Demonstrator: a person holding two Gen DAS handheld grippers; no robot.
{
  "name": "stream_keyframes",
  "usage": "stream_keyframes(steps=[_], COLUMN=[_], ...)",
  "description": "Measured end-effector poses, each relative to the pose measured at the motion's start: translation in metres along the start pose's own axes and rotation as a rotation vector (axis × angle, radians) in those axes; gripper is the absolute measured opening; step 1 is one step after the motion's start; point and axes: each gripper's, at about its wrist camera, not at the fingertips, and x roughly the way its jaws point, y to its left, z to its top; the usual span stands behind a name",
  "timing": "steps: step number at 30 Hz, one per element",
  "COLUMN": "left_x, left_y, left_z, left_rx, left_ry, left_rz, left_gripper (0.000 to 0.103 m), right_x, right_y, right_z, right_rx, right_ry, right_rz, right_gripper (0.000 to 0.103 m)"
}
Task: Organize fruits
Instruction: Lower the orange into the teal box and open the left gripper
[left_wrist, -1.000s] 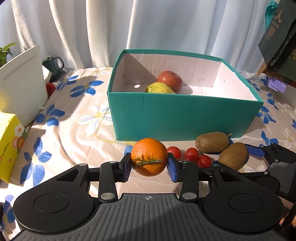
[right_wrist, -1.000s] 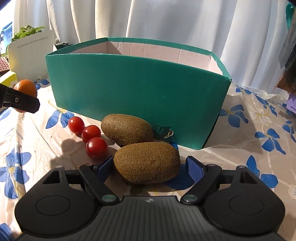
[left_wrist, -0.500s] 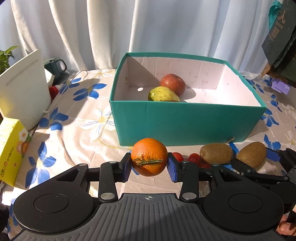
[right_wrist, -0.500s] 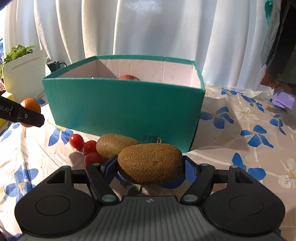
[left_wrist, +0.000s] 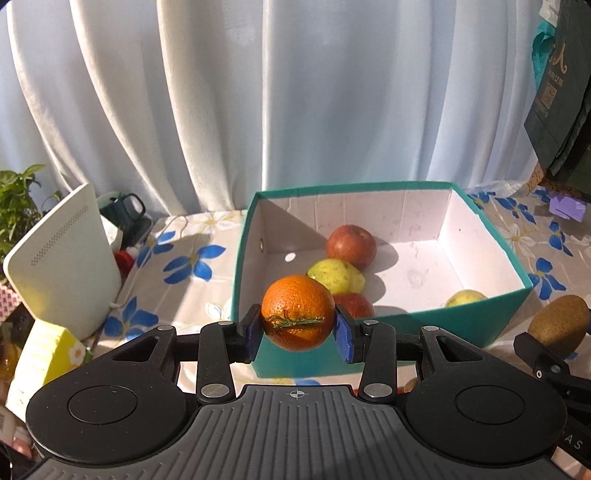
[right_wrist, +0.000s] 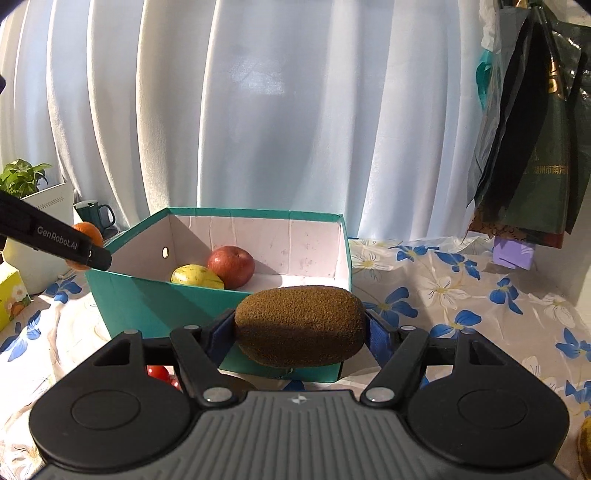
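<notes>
Your left gripper (left_wrist: 298, 328) is pinching the orange (left_wrist: 297, 312) between its two blue pads, one pressed on each side, with the fruit's green stem lying crosswise toward you; the orange hangs in the air just at the near wall of the teal box (left_wrist: 436, 326), level with its rim. Your right gripper (right_wrist: 300, 336) is clamped on a kiwi (right_wrist: 300, 326), gripped end to end so the brown fruit lies sideways across the fingers, raised at the near right corner of the same box. Inside the box you can see a red apple (left_wrist: 351, 246) toward the back, a yellow-green pear (left_wrist: 335, 275) in front of it, a second red fruit (left_wrist: 352, 304) partly hidden behind the orange, and another yellow-green fruit (left_wrist: 466, 297) tucked against the near wall on the right. Down on the flowered tablecloth (right_wrist: 461, 295), a few cherry tomatoes (right_wrist: 158, 372) peek out under your right gripper's left finger, just in front of the box. Off to the left stand a white device (left_wrist: 59, 266), a yellow carton (left_wrist: 51, 350), a dark green mug (right_wrist: 93, 218) and a potted plant (left_wrist: 16, 199); a white curtain (right_wrist: 295, 110) hangs behind, with dark bags (right_wrist: 535, 147) at the right
</notes>
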Motion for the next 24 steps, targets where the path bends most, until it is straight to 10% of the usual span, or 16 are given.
stream_keyframes(steps=[24], left_x=[0.039], left_y=[-0.012], left_z=[0.034], left_rx=[-0.011], left_ry=[-0.033], left_rz=[0.012], left_gripper=[0.044], right_x=[-0.011], right_y=[-0.004], right_z=[0.015], right_rx=[0.04], right_ry=[-0.079], right_rz=[-0.061], right_gripper=[0.072])
